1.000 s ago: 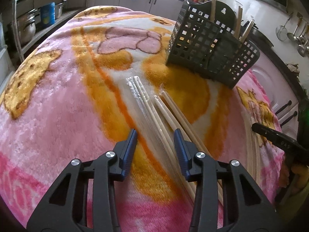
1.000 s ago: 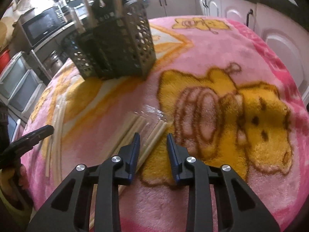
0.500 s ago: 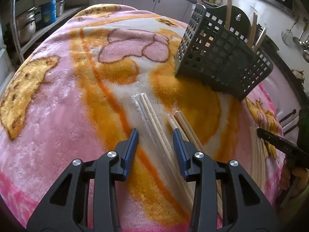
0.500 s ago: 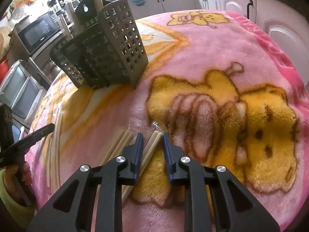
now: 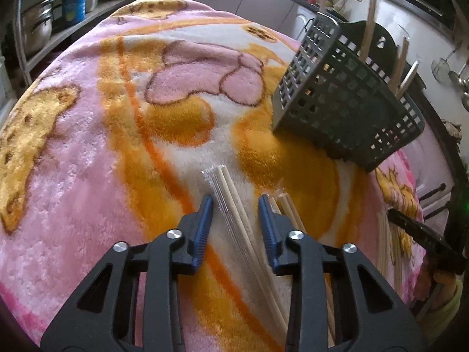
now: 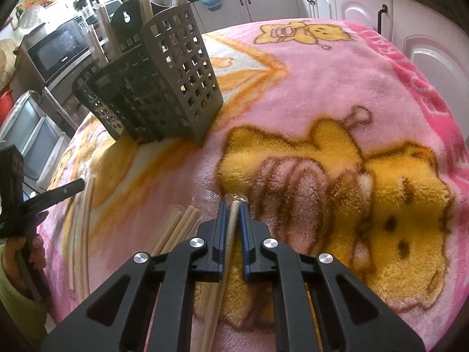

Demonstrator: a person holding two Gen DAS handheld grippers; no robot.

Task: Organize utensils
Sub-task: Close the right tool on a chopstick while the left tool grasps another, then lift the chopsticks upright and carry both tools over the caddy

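Right gripper: jaws just closed, now clamped on wrapped chopstick pair; was apart around it a second ago. Pickup likely secured; lift to utensil basket next.
Left gripper: jaws narrowing, not yet touching; straddles second wrapped pair, which lies flat on blanket near basket.
Loose chopsticks: on blanket, near basket, beside right gripper.
Basket: upright, several sticks already inside.
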